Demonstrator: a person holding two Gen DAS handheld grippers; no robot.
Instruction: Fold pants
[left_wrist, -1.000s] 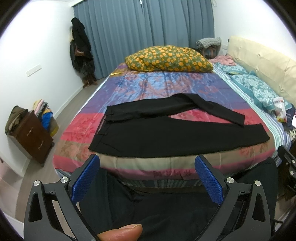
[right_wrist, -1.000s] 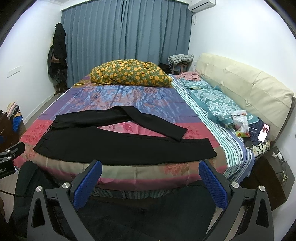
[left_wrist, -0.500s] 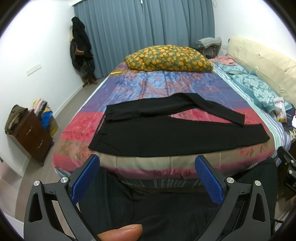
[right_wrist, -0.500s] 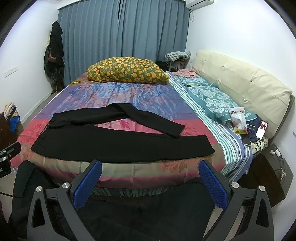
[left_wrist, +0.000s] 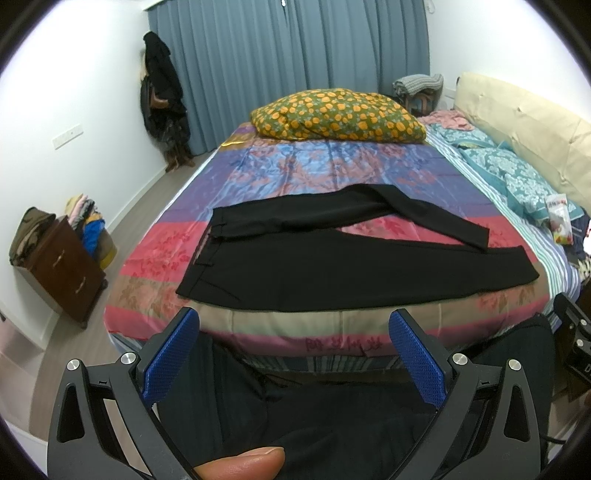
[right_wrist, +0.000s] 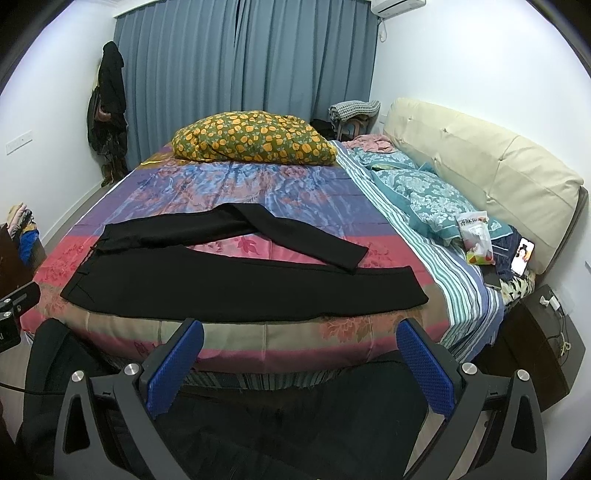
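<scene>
Left wrist, black pants (left_wrist: 295, 254) flat on bed (left_wrist: 332, 162), both tools spread

The pants (left_wrist: 295, 266) are plain black, unpatterned. They lie on a bedspread (left_wrist: 332, 166) banded in blue, purple, pink and tan, with a reddish floral print. At 12 o'clock sits a pillow (left_wrist: 338, 114) of olive green dotted with orange-yellow blooms. Toward 3 o'clock a sheet (right_wrist: 417, 236) shows teal, white and blue stripes, beside a teal quilt (right_wrist: 424, 199) with pale floral motifs. The headboard (right_wrist: 498, 166) is cream. The curtains (right_wrist: 240, 74) are grey-blue, the walls white. Each claw, left (left_wrist: 293, 354) and right (right_wrist: 301, 365), has textured blue pads on black frames.
</scene>
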